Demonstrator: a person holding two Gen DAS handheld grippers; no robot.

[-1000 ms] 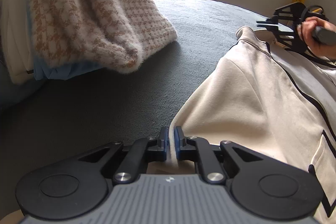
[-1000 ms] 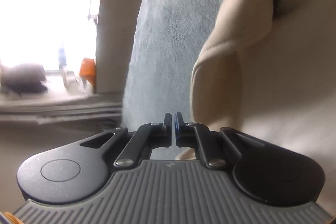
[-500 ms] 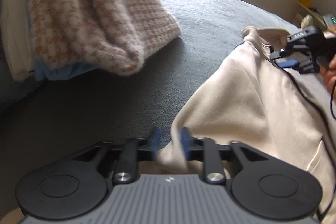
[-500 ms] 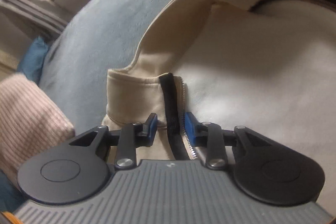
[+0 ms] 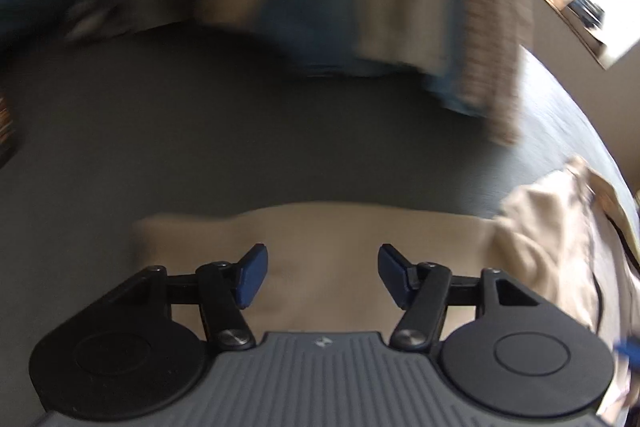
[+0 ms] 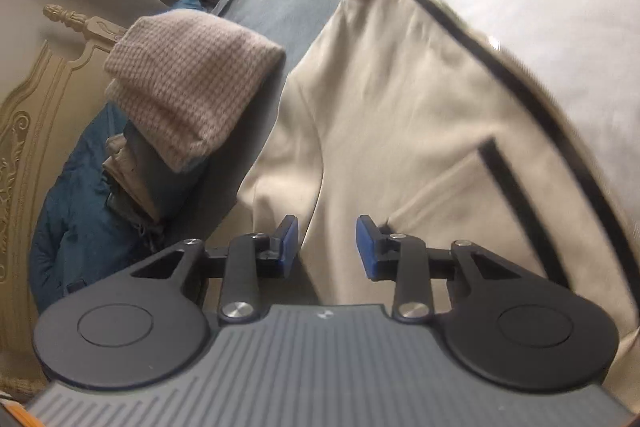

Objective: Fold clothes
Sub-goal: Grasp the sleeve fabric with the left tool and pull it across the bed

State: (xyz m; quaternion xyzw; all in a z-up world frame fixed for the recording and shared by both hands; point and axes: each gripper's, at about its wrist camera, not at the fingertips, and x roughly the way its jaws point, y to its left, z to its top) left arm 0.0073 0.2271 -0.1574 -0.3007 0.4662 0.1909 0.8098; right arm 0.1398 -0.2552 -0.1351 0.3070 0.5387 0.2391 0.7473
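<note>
Jacket: the cream zip-up jacket [image 6: 400,115] lies spread on the dark grey bed cover [image 5: 248,131]; you see its collar at the top, black-trimmed zipper down the front, a trimmed pocket, and one sleeve running alongside the body.
Left claw: your left gripper [image 5: 322,273] has just been opening; jaws stand wide, nothing pinched, cream cloth lying flat beneath them.
Right claw: your right gripper [image 6: 326,247] has just been opening; jaws stand parted over the sleeve seam, holding nothing.
Step in hand: judged, re-gripping for the next fold.
Advice: settle both hands first, since the left view is blurred. Pinch one layer at an edge, not the zipper.
Surroundings: keep clear of the folded checked knit [image 6: 192,83] on the pile [image 6: 132,167] nearby.
</note>
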